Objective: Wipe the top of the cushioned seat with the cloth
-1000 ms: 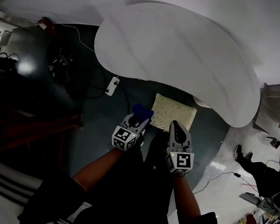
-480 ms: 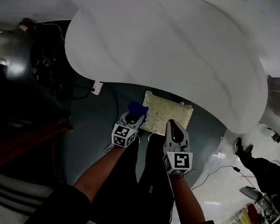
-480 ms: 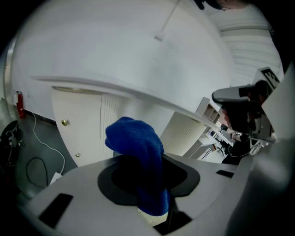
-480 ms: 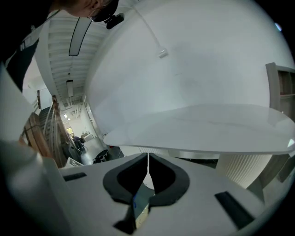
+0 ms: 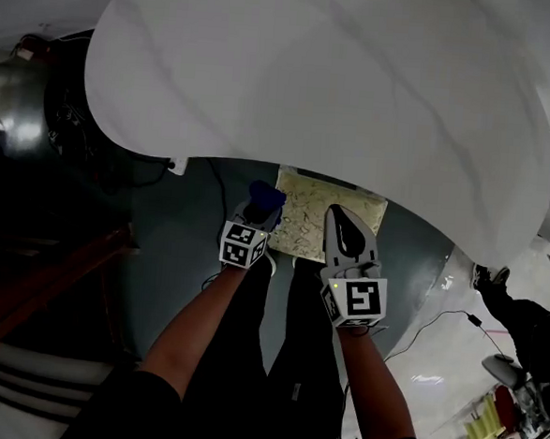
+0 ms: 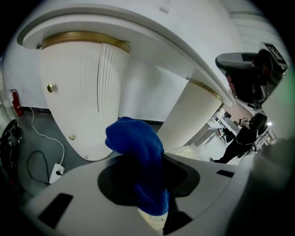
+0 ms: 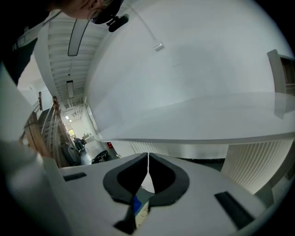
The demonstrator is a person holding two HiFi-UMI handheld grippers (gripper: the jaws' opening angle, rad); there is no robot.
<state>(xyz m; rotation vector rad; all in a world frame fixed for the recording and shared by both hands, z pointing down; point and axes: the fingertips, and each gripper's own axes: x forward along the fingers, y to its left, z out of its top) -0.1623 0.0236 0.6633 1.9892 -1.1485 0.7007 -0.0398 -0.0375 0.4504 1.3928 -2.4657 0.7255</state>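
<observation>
Left tool (image 5: 259, 210) tight on blue cloth (image 5: 269, 195), right tool (image 5: 336, 213) closed and empty, cushioned seat (image 5: 305, 223) just ahead of both.

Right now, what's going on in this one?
A person stands over a cream, patterned cushioned seat that sits partly under a large white curved table. The left gripper is shut on a bunched blue cloth, held at the seat's left edge. The right gripper is shut and empty, over the seat's near side. Whether the cloth touches the cushion cannot be told.
</observation>
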